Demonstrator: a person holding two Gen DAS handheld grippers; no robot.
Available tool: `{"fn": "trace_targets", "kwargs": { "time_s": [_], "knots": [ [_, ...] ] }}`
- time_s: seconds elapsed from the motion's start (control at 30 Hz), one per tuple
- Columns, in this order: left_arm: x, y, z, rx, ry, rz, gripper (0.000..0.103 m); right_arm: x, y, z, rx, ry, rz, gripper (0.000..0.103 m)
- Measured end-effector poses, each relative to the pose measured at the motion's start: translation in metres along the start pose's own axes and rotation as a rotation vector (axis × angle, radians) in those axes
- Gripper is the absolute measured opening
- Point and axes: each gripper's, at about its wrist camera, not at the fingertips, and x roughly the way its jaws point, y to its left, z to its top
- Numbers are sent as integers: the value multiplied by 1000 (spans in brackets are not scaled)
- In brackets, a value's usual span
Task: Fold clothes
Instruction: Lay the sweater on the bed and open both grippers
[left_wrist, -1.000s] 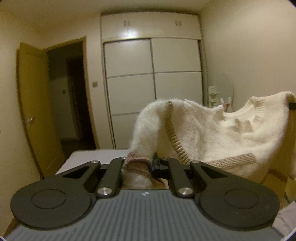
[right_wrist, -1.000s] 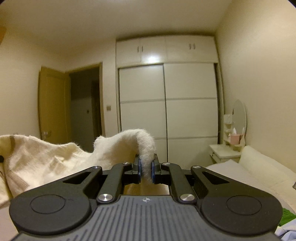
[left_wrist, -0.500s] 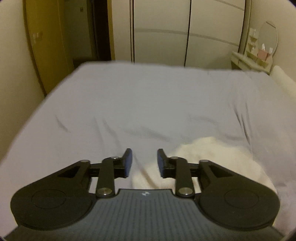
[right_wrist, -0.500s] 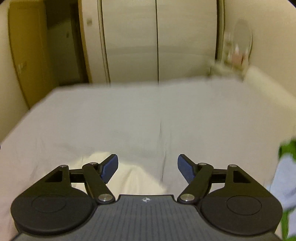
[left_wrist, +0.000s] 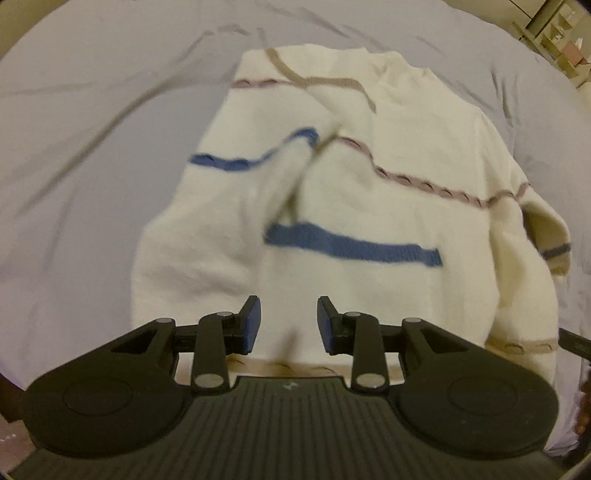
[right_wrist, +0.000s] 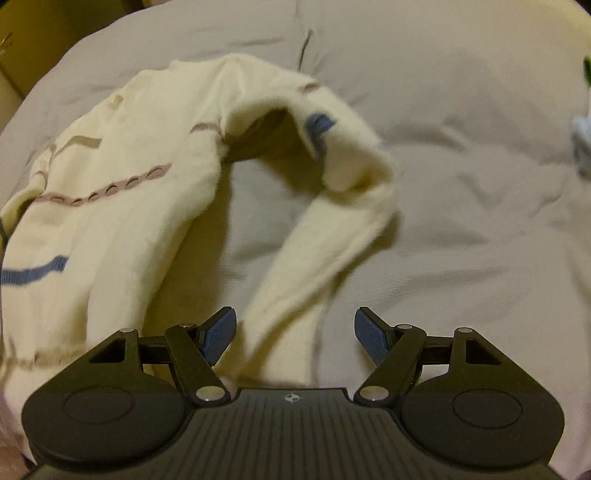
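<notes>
A cream sweater (left_wrist: 369, 192) with blue, pink and tan stripes lies spread on a bed (left_wrist: 92, 110) covered by a pale grey sheet — one sleeve (right_wrist: 332, 236) curls out to the side. The left claw (left_wrist: 289, 325) hangs above the sweater's hem, released, jaws a little apart. The right claw (right_wrist: 294, 332) points down at the sleeve with its jaws wide and closing — gripping nothing.

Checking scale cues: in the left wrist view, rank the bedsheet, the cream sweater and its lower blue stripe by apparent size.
1. bedsheet, though largely hidden under the sweater
2. cream sweater
3. lower blue stripe
</notes>
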Motion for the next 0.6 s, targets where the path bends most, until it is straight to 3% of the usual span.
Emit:
{"fn": "trace_targets", "kwargs": {
  "time_s": [0.07,0.17,0.27,0.37,0.4,0.43,0.47,0.53,0.6],
  "knots": [
    [4,-4,-1,-8,-8,-1,28,13,9,-2,-53,51,-24,19],
    [3,-5,-2,-25,-18,13,28,-7,7,-1,-229,27,-160,10],
    [-10,0,-1,-35,-58,22,28,-39,-2,0,-418,-28,-329,10],
    [-21,10,-7,-46,-90,58,28,-71,-48,4,-480,-83,-541,11],
    [-24,14,-9,-50,-101,70,28,-74,-65,4,-492,-81,-605,15],
    [-27,18,-12,-55,-106,83,28,-72,-79,2,-502,-54,-642,33],
    [-28,23,-14,-61,-109,96,28,-68,-89,0,-494,-11,-653,55],
    [-27,32,-18,-82,-112,127,31,-65,-107,-7,-458,53,-650,55],
    [-24,46,-19,-119,-112,157,33,-79,-105,-16,-337,23,-521,59]
  ]
}}
